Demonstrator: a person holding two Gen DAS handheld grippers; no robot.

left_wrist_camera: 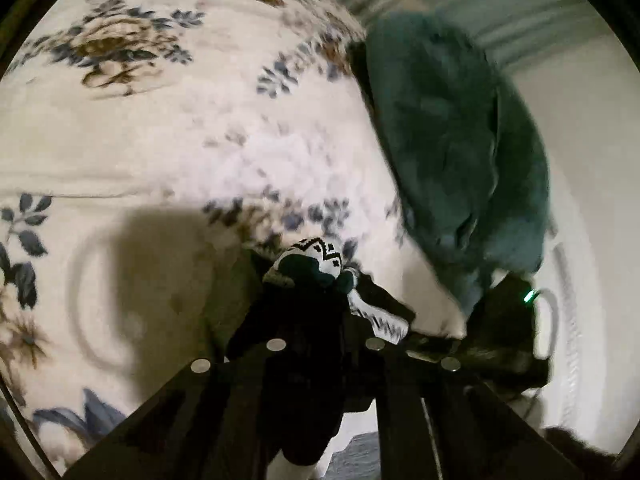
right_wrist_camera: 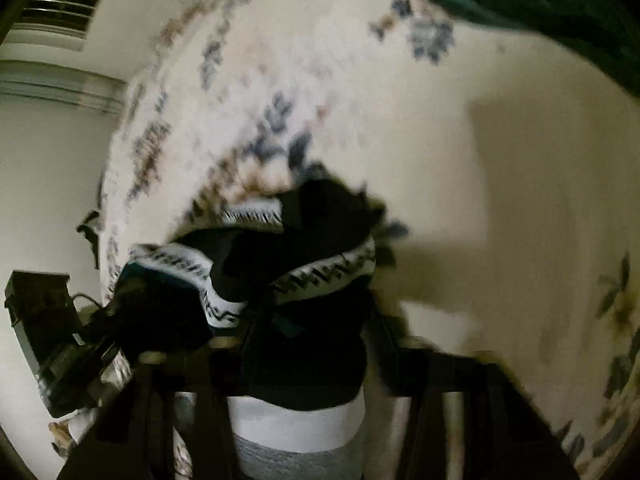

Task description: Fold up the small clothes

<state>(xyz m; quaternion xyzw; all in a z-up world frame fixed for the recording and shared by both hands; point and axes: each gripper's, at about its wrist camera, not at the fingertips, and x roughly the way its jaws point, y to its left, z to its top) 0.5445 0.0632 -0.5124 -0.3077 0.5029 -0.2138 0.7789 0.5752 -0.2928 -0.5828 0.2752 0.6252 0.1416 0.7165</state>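
A small dark garment [left_wrist_camera: 316, 264] with a white band of black zigzag pattern hangs bunched above the floral bedspread [left_wrist_camera: 160, 140]. My left gripper [left_wrist_camera: 316, 300] is shut on one end of it, and the fabric covers the fingertips. In the right wrist view the same garment [right_wrist_camera: 288, 272] drapes over my right gripper [right_wrist_camera: 296, 320], which is shut on it with its fingers hidden under the cloth. A white and grey part [right_wrist_camera: 296, 428] of fabric shows below. Both views are blurred.
A teal garment [left_wrist_camera: 452, 140] lies crumpled on the bed's right side, also seen as the teal garment [right_wrist_camera: 560, 4] at the top right. The bedspread [right_wrist_camera: 500, 160] fills most of both views. A white wall and a window with blinds [right_wrist_camera: 68, 0] stand beyond the bed.
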